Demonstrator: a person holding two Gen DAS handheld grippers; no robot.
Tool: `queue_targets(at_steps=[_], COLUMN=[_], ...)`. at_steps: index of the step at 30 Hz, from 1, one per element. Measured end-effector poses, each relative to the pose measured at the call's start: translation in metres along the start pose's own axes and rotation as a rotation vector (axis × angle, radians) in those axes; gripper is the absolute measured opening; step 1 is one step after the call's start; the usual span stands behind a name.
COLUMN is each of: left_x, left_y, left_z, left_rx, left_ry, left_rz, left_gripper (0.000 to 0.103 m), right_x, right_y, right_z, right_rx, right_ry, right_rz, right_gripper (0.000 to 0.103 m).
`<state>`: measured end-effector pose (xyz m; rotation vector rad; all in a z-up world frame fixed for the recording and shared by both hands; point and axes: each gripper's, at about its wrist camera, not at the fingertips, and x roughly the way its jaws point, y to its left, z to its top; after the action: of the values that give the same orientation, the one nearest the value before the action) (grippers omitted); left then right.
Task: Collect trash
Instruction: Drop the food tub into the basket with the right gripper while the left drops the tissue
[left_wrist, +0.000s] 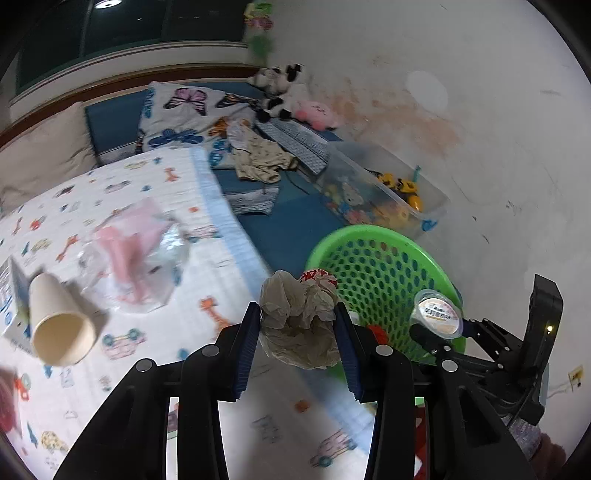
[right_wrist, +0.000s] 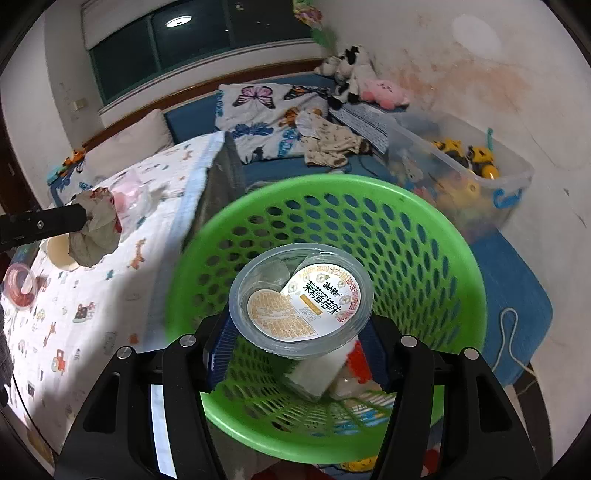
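Left gripper (left_wrist: 298, 325): blue-padded fingers (left_wrist: 246, 343) pinch a crumpled grey-beige paper wad with red print (left_wrist: 301, 321), held over the edge of the bed with the cartoon-print white sheet (left_wrist: 155, 236), just beside the green perforated plastic basket (left_wrist: 373, 266). Right gripper (right_wrist: 295, 328): fingers clamp a clear round plastic cup with a printed foil lid (right_wrist: 301, 301) above the basket's open mouth; other trash already lies inside. A beige paper cup (left_wrist: 61, 321) on its side and a crinkled clear plastic bag (left_wrist: 136, 251) lie on the sheet.

A basket (right_wrist: 406, 206) stands just beside the bed (right_wrist: 92, 295).
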<state>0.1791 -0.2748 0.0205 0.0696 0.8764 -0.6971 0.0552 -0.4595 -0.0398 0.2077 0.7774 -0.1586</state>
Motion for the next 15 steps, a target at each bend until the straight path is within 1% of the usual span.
queue_targets(at_steps=[3,5,7,9,15], left_x=[0.009,0.015,0.019,0.027,0.045], left_y=[-0.016,-0.026,-0.034,-0.039,-0.048], left_z=[0.005,0.008,0.009,0.010,0.013], left_rx=[0.025,0.044,0.058,0.060,0.054], left_ry=[0.009,0.012,0.016,0.030,0.059], left_rz=[-0.016,-0.027,-0.032,-0.045,-0.068], left_gripper=[0.040,0.040,0.040,0.040,0.041], right_x=[0.001,0.000,-0.002,-0.004,-0.013], right_y=[-0.009,-0.013,-0.015,-0.018,-0.023], right_z=[-0.003,-0.005,-0.006,-0.006,-0.007], right_rx=[0.016,0.026,0.029,0.034,0.040], right_ry=[0.007,0.008,0.005,0.000,-0.016], right_rz=[-0.018,-0.027,-0.033,-0.035,-0.049], right_gripper=[0.063,0.068,0.068,0.071,0.073])
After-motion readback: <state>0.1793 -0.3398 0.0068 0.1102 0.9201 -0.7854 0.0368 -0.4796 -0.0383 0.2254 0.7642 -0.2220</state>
